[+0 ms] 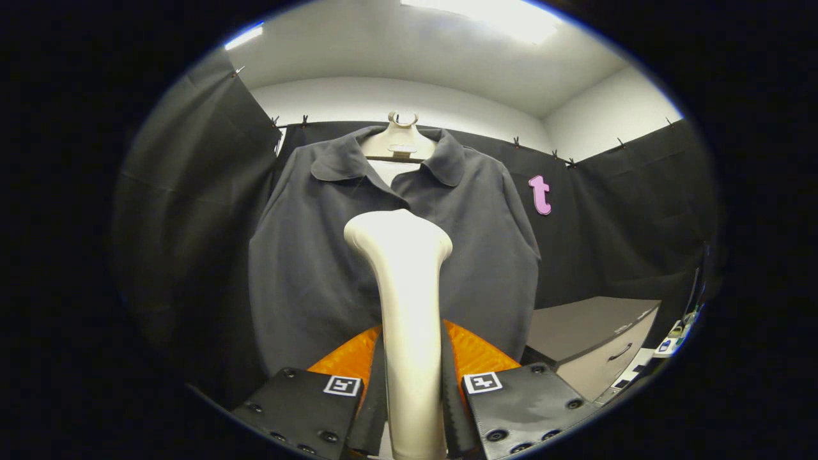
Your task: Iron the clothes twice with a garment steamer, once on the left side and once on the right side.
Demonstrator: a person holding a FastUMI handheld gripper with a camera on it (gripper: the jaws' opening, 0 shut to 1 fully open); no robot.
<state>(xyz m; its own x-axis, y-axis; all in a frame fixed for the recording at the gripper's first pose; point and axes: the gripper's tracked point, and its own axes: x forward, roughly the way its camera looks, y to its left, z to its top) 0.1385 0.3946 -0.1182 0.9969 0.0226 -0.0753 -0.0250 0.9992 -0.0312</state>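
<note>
The garment steamer is clamped by its pale handle between the two fingers of the gripper, which are closed narrowly on it from either side. It is held upright, so that its broad head rises above the fingers and is turned toward the clothing beyond; this posture is judged to suit a stroke along the hanging fabric.

Beyond the steamer head, a dark grey collared jacket is seen hung on a pale hanger against the booth's black cloth wall. It is suspended full length and facing the gripper, presumably so that both front panels can be reached. A lighter lining or inner garment is glimpsed at the open neck. The steamer head is lined up roughly with the jacket's middle, between the two panels; whether it touches the cloth cannot be told.

Ahead of the fingers and off to their right, a low grey cabinet is placed beside the wall. Its drawer, fitted with a dark handle, is shut, so its contents cannot be told. A few small items lie farther to the right of it, too small to name.

Neither side pass can be judged done from the fabric as it appears.
</note>
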